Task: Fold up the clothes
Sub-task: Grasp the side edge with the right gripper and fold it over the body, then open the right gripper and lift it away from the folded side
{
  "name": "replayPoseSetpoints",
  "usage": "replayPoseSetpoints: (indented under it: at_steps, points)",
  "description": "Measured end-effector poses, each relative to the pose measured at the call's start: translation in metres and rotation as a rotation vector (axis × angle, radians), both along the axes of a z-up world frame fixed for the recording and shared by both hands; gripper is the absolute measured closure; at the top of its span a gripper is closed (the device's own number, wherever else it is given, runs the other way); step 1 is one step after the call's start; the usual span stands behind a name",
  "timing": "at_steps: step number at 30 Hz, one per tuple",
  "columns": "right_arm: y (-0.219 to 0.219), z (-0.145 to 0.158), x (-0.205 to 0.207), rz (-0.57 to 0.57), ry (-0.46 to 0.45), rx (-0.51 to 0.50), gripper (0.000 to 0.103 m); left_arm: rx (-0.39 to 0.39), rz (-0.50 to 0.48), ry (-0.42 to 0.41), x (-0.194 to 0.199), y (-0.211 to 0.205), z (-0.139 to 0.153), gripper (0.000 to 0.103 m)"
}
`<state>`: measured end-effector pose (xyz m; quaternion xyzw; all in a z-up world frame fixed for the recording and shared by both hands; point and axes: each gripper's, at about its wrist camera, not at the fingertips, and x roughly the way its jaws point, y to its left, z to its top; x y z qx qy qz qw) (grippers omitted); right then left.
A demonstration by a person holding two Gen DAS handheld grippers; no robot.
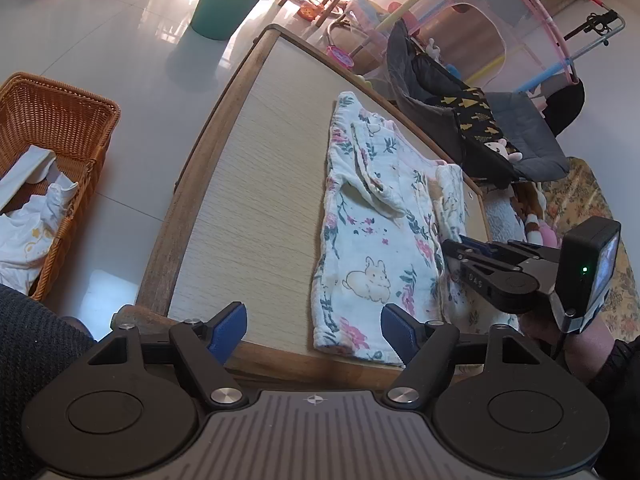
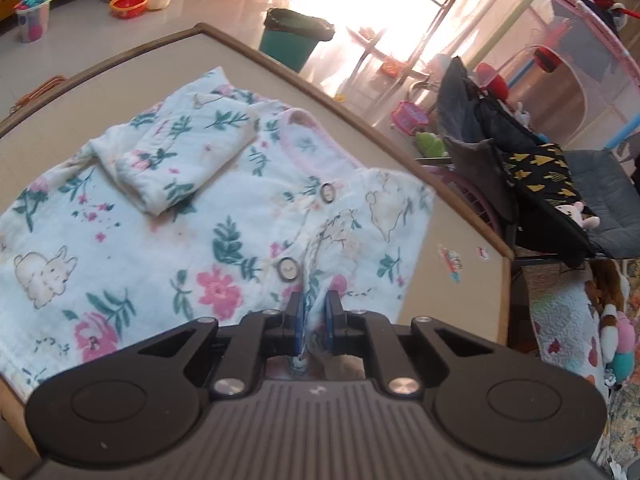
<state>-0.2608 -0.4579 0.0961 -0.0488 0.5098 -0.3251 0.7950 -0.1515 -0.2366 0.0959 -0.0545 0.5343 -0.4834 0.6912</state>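
Observation:
A white baby garment with pink flowers, green leaves and a rabbit print lies flat on the wooden table. One sleeve is folded over its chest. My right gripper is shut on the garment's right side fabric, near a snap button. It shows in the left wrist view at the garment's right edge. My left gripper is open and empty, hovering over the table's near edge by the garment's bottom hem.
A wicker basket with white clothes stands on the floor at left. A green bin stands beyond the table. A dark baby bouncer and a mesh playpen crowd the table's right side. Toys lie on the floor.

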Motion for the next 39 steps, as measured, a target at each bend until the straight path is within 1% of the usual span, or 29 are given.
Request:
replayPoseSetpoints:
  at_steps: [3, 5, 7, 10, 12, 15, 17, 20, 23, 26, 29, 32, 34, 35, 39]
  points:
    - [0.003, -0.001, 0.003, 0.013, 0.022, -0.01, 0.09, 0.001, -0.003, -0.003, 0.0, 0.0, 0.0, 0.027]
    - [0.001, 0.002, 0.004, 0.015, 0.026, 0.004, 0.089, 0.001, -0.003, -0.003, 0.0, 0.0, 0.0, 0.027]
    - [0.0, 0.009, 0.002, 0.016, 0.012, 0.014, 0.087, 0.001, -0.003, -0.003, 0.0, -0.001, 0.0, 0.027]
    - [-0.003, 0.022, -0.002, -0.002, -0.03, 0.024, 0.079, 0.001, -0.002, -0.003, -0.001, -0.001, -0.001, 0.027]
    - [-0.006, 0.026, -0.004, -0.011, -0.046, 0.049, 0.07, 0.002, -0.003, -0.007, -0.002, -0.002, -0.001, 0.026]
    - [-0.009, 0.024, -0.006, -0.021, -0.06, 0.091, 0.069, 0.006, -0.008, -0.015, -0.003, -0.003, 0.0, 0.026]
    - [-0.014, 0.017, -0.007, -0.027, -0.053, 0.151, 0.069, 0.008, -0.01, -0.019, -0.004, -0.003, 0.0, 0.025]
    - [-0.021, 0.017, -0.012, -0.046, -0.086, 0.189, 0.069, 0.008, -0.009, -0.019, -0.004, -0.004, 0.0, 0.025]
    - [-0.027, 0.032, -0.02, -0.068, -0.158, 0.23, 0.069, 0.01, -0.002, -0.016, -0.003, -0.003, 0.0, 0.025]
    - [-0.031, 0.056, -0.033, -0.081, -0.236, 0.246, 0.069, 0.01, 0.007, -0.011, -0.003, -0.003, 0.0, 0.025]
    - [-0.036, 0.083, -0.054, -0.14, -0.314, 0.237, 0.069, 0.012, 0.018, -0.004, -0.002, -0.003, 0.0, 0.025]
    - [-0.041, 0.102, -0.084, -0.239, -0.382, 0.219, 0.069, 0.019, 0.041, 0.01, 0.0, -0.003, 0.001, 0.025]
    - [-0.044, 0.102, -0.104, -0.317, -0.389, 0.205, 0.069, 0.017, 0.055, 0.017, 0.002, -0.004, 0.003, 0.025]
    - [-0.044, 0.099, -0.113, -0.335, -0.385, 0.204, 0.069, 0.014, 0.051, 0.009, 0.003, -0.006, 0.006, 0.025]
    - [-0.035, 0.082, -0.145, -0.393, -0.372, 0.203, 0.069, 0.038, 0.008, -0.081, 0.007, -0.025, 0.024, 0.025]
